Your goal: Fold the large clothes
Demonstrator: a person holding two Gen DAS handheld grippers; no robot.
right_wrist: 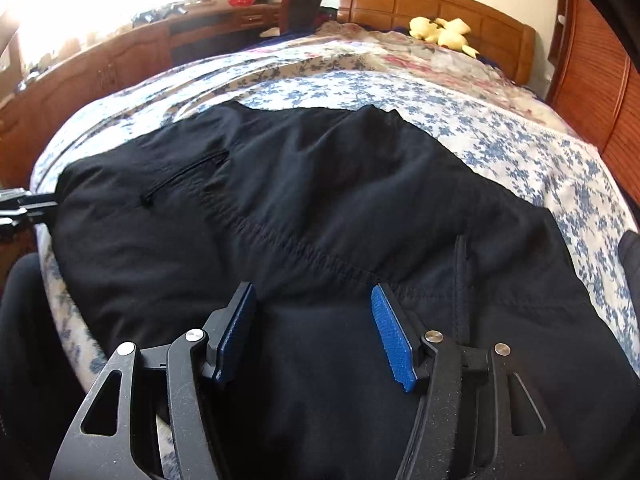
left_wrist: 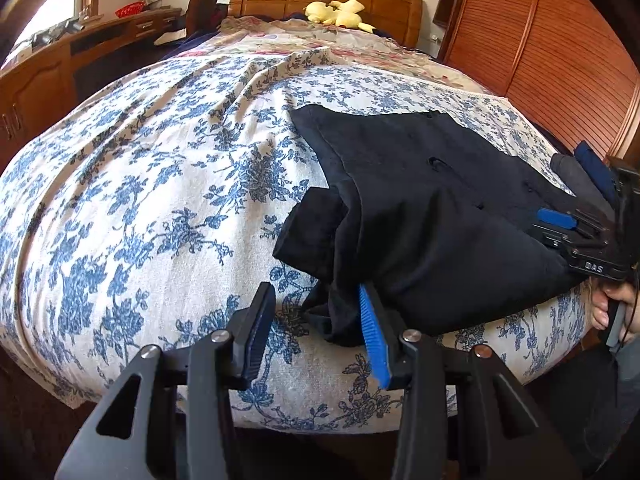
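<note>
The black trousers (right_wrist: 304,216) lie spread on the blue-flowered bedspread (left_wrist: 152,184) at the foot end of the bed, well apart from the wooden headboard (left_wrist: 328,0) and the yellow plush toy (left_wrist: 340,14) lying before it. One rumpled end of the trousers reaches the near edge of the bed, where a fold of the cloth drapes against the outer side of the left gripper's (left_wrist: 316,332) blue-padded finger. That gripper points steeply down at the bed edge, its fingers standing apart with only bedspread showing between them, so they grip nothing. At the trousers' other end, farther from the headboard's left side, the right gripper (right_wrist: 312,328) also tilts down over the cloth near a dark drawstring (right_wrist: 464,280); its fingers are spread wide above the fabric, pads clear of it, nothing pinched. In the left wrist view a hand (left_wrist: 612,308) holds the right gripper's grip at the bed's edge, fingers curled around the handle.
</note>
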